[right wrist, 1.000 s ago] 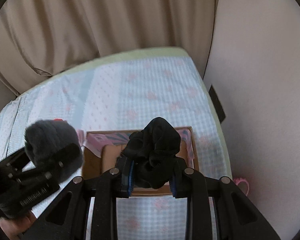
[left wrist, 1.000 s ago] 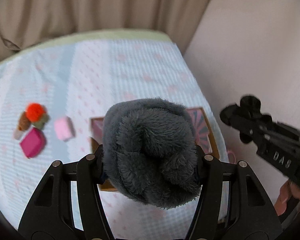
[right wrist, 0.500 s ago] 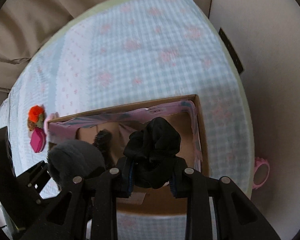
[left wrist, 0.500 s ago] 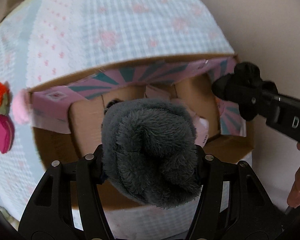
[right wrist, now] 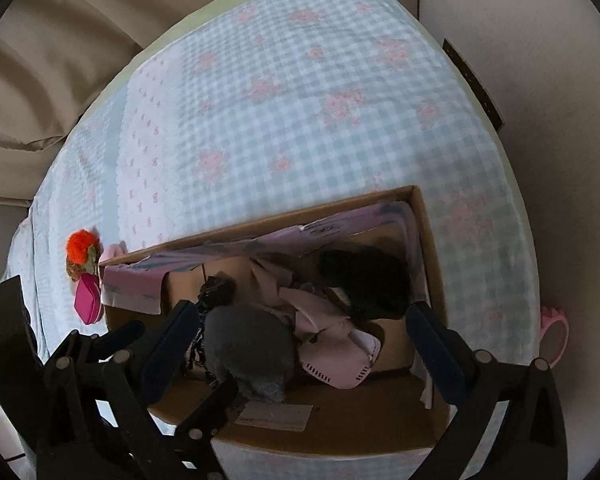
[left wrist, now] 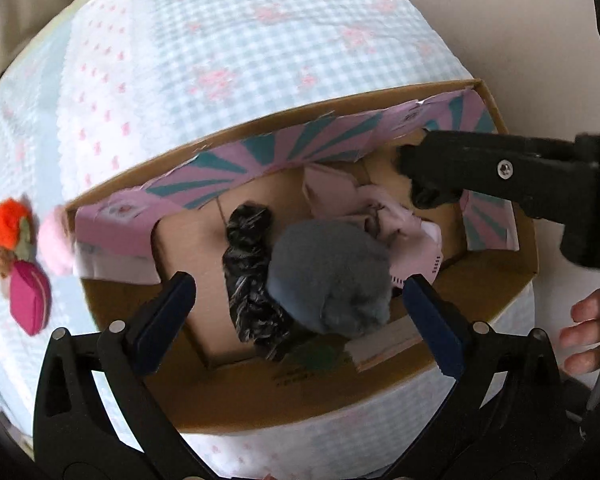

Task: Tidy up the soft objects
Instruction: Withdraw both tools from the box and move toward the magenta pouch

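Observation:
An open cardboard box (left wrist: 512, 280) (right wrist: 424, 216) with a pink and teal lining stands on the checked cloth. A grey fluffy thing (left wrist: 332, 280) (right wrist: 248, 348) lies in it beside a black-and-white scrunchie (left wrist: 248, 272) and a pink cloth (left wrist: 400, 224) (right wrist: 332, 332). A black soft thing (right wrist: 368, 280) lies at the box's right end. My left gripper (left wrist: 300, 320) is open above the grey thing. My right gripper (right wrist: 304, 332) is open above the box.
Left of the box lie an orange pompom (left wrist: 10, 220) (right wrist: 82, 244), a magenta pouch (left wrist: 30, 304) (right wrist: 88, 298) and a pale pink block (left wrist: 56, 240). A pink ring-shaped thing (right wrist: 554, 332) lies at the cloth's right edge. Curtain and wall stand behind.
Both grippers have opened over the box. The grey fluffy thing has dropped from my left gripper and the black soft thing from my right one into the box.

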The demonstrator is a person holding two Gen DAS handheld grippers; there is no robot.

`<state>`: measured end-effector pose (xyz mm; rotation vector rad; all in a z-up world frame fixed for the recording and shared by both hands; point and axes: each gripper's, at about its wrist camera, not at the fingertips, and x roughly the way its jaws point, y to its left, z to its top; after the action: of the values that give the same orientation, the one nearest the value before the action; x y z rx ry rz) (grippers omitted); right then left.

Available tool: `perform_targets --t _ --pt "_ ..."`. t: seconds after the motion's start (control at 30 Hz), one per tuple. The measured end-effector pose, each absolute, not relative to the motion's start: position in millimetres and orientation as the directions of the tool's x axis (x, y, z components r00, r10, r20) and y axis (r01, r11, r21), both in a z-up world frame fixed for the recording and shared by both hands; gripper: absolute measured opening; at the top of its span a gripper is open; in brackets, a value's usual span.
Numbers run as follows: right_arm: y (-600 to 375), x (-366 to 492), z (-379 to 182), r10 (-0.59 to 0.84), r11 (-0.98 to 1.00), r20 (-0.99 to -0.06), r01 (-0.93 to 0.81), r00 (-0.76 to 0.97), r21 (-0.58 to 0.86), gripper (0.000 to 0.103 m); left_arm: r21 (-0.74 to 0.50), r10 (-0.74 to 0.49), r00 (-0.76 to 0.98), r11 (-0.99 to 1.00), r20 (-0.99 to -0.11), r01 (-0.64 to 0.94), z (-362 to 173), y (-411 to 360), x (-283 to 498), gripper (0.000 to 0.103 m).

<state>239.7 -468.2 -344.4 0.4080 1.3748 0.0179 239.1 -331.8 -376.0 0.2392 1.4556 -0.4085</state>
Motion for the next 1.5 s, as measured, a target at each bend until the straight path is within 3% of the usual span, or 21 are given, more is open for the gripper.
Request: perform_targets --t 0.4,0.77,1.17,1.5 --pt "-451 220 -306 0.201 0.954 -0.939 0.161 0.280 0.253 0.103 -0.103 -0.162 0.130 0.922 -0.978 0.374 -338 -312 220 0.103" --pt "-421 169 -202 0.095 0.985 -0.894 0.087 0.437 0.147 0.103 -0.106 -0.222 0.311 0.931 -0.924 0.349 -245 -269 187 0.103" --pt "-348 77 -102 -0.003 0.999 -0.761 0.042 0.649 0.031 0.103 -0.058 -0.221 0.589 0.958 -0.777 0.282 -122 -159 126 0.103" --pt "-299 41 -78 0.014 0.997 -0.702 0.045 0.712 0.066 0.103 -0.038 -0.150 0.701 0.984 -0.697 0.173 -79 -57 74 0.103"
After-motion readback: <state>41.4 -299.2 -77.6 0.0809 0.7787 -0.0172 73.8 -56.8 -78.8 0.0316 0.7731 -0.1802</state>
